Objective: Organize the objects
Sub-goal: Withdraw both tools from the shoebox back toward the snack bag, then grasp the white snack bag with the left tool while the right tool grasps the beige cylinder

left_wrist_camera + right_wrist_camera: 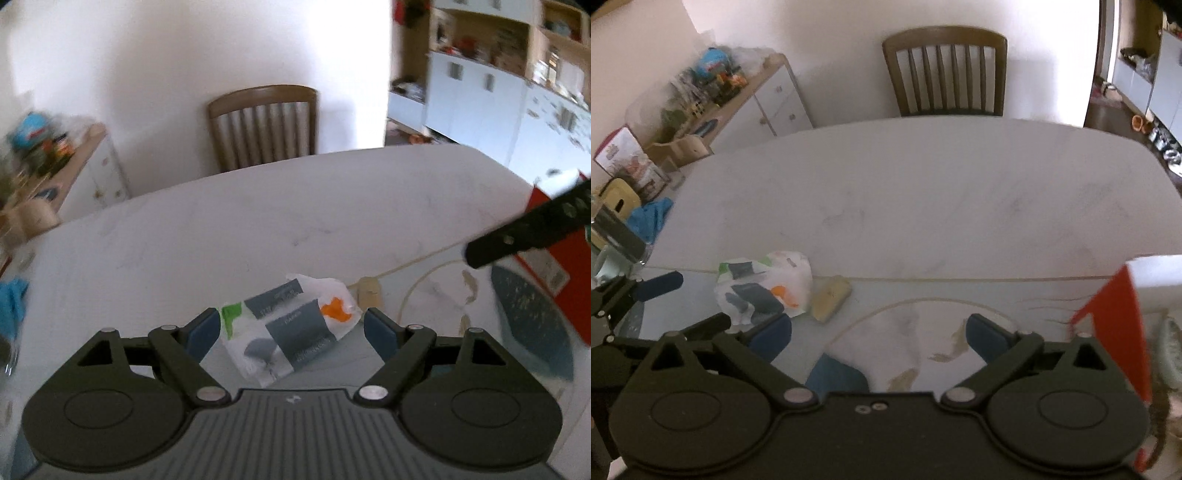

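Observation:
A crumpled white plastic packet [291, 328] with grey, green and orange print lies on the white table [295, 206]. In the left wrist view it sits between the blue pads of my left gripper [291, 332], which is open and not pressing on it. The right wrist view shows the packet [764, 288] just right of the left gripper [683, 304]. A beige block [831, 299] lies beside the packet. My right gripper [879, 338] is open over the table with nothing between its fingers; a blue object [834, 373] lies under it. One black finger [517, 236] of it reaches in at the right.
A red and white box [1115, 325] stands at the right, next to a speckled blue oval item [532, 325]. A wooden chair [945, 70] stands at the far side. At the left are a blue cloth [650, 218] and a cluttered sideboard [738, 99].

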Demonstrator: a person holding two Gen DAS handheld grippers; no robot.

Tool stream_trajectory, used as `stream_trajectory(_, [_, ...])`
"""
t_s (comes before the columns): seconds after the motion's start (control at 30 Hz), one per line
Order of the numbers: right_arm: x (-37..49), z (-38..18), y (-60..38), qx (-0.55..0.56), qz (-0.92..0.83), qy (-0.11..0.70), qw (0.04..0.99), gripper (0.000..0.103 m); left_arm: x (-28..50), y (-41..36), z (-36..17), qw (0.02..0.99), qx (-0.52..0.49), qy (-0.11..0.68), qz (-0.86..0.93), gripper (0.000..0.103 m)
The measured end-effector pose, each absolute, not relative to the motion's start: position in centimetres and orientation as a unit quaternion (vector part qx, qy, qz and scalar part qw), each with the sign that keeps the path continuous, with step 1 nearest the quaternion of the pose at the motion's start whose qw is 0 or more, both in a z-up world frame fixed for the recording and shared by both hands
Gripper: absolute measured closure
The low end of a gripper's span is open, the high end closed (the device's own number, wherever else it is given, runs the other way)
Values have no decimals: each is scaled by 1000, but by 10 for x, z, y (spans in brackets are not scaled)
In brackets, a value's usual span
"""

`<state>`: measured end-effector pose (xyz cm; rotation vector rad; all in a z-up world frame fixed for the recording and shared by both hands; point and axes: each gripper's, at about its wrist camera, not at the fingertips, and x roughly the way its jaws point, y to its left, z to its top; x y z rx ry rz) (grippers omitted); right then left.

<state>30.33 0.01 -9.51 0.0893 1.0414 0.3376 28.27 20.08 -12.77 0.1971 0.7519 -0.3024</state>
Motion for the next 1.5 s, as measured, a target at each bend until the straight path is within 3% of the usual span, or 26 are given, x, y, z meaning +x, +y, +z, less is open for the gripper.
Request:
stream_trajectory(0.63, [356,-154,56,30,128,540,832,10,328,196,-175,878,178,375,-238,18])
stream_trajectory(1.2, [348,-166,84,-49,124,532,836,22,343,200,-195,878,136,402,-220,18])
stream_trajectory(1.37, [344,-164,91,-70,134,526,837,35,341,198,-198,878,133,409,-212,22])
stream_trajectory(1.5, [340,-165,97,-76,145,523,837,51,336,195,-197,878,131,411,-208,32])
